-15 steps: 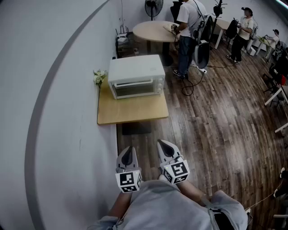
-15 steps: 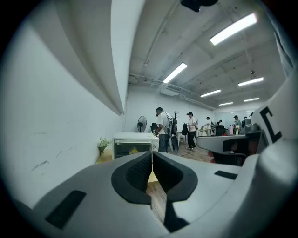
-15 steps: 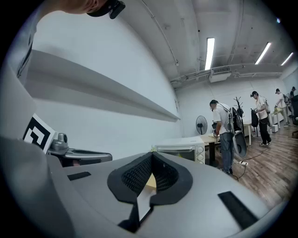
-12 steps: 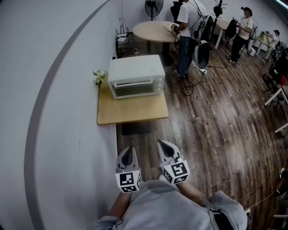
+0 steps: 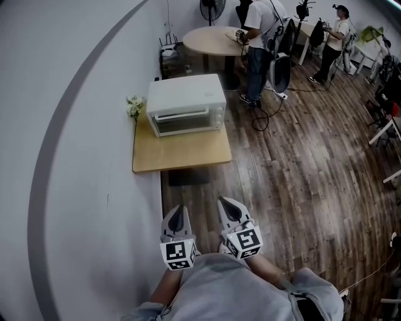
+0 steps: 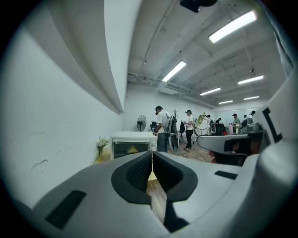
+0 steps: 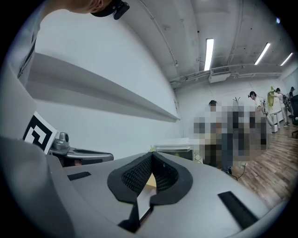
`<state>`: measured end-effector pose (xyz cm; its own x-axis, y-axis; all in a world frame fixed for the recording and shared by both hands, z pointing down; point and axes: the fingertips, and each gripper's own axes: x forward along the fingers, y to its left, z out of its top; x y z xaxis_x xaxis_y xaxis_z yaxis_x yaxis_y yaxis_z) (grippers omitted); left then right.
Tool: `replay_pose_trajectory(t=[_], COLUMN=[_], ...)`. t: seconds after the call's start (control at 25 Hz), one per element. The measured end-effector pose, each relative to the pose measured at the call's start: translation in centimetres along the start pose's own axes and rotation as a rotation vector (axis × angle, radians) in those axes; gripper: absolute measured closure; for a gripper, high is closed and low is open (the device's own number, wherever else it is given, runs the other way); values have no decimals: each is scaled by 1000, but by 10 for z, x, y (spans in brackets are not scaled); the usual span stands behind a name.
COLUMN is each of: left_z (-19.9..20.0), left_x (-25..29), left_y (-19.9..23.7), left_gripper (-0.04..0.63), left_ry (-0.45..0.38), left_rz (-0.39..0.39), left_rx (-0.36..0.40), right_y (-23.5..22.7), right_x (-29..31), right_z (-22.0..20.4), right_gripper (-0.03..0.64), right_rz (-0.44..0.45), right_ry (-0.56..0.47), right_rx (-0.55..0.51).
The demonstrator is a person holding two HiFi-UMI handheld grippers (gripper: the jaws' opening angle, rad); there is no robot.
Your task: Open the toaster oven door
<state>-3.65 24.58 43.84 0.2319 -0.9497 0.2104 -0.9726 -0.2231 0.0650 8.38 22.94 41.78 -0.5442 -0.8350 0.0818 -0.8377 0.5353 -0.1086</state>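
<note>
Your left gripper (image 5: 178, 210) and right gripper (image 5: 228, 205) hang side by side close to your body. They are over the wooden floor (image 5: 301, 175), well short of the near edge of the desk (image 5: 182, 153), and both point roughly toward the desk.

In the left gripper view, the fingers (image 6: 138, 171) are pressed together along their length, with nothing between them. In the right gripper view, the fingers (image 7: 134, 177) meet at the tips and hold nothing. Only a sliver of the desk top shows through the small gap lower down.

The toaster oven (image 5: 186, 100) sits along the far edge of the desk and takes up most of its width. Its front faces you, leaving the near half of the desk bare. Its door (image 5: 185, 121) stands upright and closed against the front, and neither gripper is near it. From the left gripper view you look straight at the glass front, low and centred just above the fingertips.

The desk's left edge runs along the wall (image 5: 75, 163). A small bunch of flowers (image 5: 133, 106) stands at the far left corner, just beside the oven. A dark mat (image 5: 189, 178) lies on the floor just off the near edge.

Beyond the desk are a round table (image 5: 210, 41) and a fan (image 5: 212, 9), and people (image 5: 257, 37) stand farther back in the room.
</note>
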Motion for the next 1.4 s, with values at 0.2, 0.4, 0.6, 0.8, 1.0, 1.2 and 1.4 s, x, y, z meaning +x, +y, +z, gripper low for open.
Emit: replay_pose_trajectory(t=[0.2, 0.4, 0.6, 0.8, 1.0, 1.2, 1.4], left_z=[-8, -8, -10, -6, -1, 8, 24], left_x=[-4, -4, -1, 14, 41, 76, 110], left_y=[-16, -28, -35, -30, -18, 6, 41], left_gripper=[589, 589, 589, 589, 589, 589, 589], left_ry=[27, 15, 34, 30, 23, 7, -15], left_rz=[19, 58, 65, 62, 40, 10, -19], left_rx=[5, -15, -2, -2, 4, 7, 18], right_y=[-8, -27, -41, -56, -68, -71, -70], right_x=[-18, -30, -32, -18, 7, 51, 102], right_z=[0, -8, -11, -14, -15, -10, 0], right_gripper=[618, 618, 618, 618, 618, 618, 618], right_rz=[8, 6, -2, -28, -61, -76, -104], right_ry=[-8, 15, 30, 41, 49, 54, 38], right_rx=[-11, -16, 2, 14, 17, 3, -9])
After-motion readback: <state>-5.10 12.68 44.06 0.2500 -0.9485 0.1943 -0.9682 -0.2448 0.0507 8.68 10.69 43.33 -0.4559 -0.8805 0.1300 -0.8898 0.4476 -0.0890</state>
